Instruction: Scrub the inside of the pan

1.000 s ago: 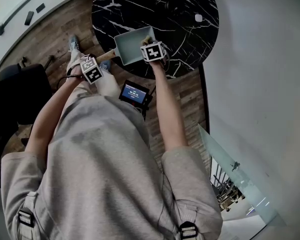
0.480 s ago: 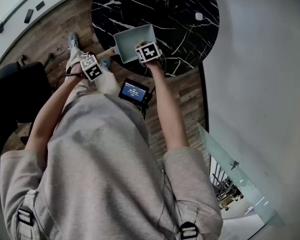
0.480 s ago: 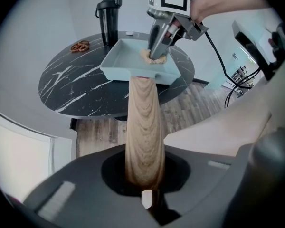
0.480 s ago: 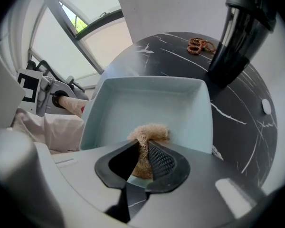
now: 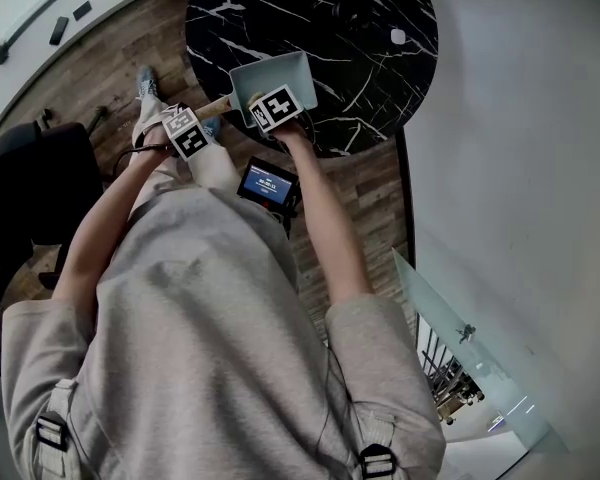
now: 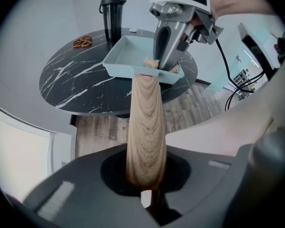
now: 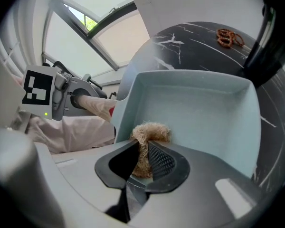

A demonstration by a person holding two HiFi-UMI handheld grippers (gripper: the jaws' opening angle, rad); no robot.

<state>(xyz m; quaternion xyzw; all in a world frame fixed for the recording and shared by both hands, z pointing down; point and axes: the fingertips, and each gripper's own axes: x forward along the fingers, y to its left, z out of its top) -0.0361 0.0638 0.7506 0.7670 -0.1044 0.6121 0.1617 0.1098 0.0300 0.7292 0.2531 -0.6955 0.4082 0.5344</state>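
Pan (image 5: 280, 73) at bench (image 5: 370, 28) edge, its long wood handle (image 6: 145, 122) pointing off-edge toward person. L gripper (image 6: 145, 189) jaws, just opening slightly, grip handle; R gripper (image 7: 143, 158) jaws pinch scrubber (image 7: 149, 132) inside pan.

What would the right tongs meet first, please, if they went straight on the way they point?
Probably the floor of the pale blue pan: the fibre scrubber clamped in the right tongs leads, seemingly almost touching it.

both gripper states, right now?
Left gripper: closed on the wooden pan handle, jaws just opening slightly.
Right gripper: closed on the fibre scrubber.
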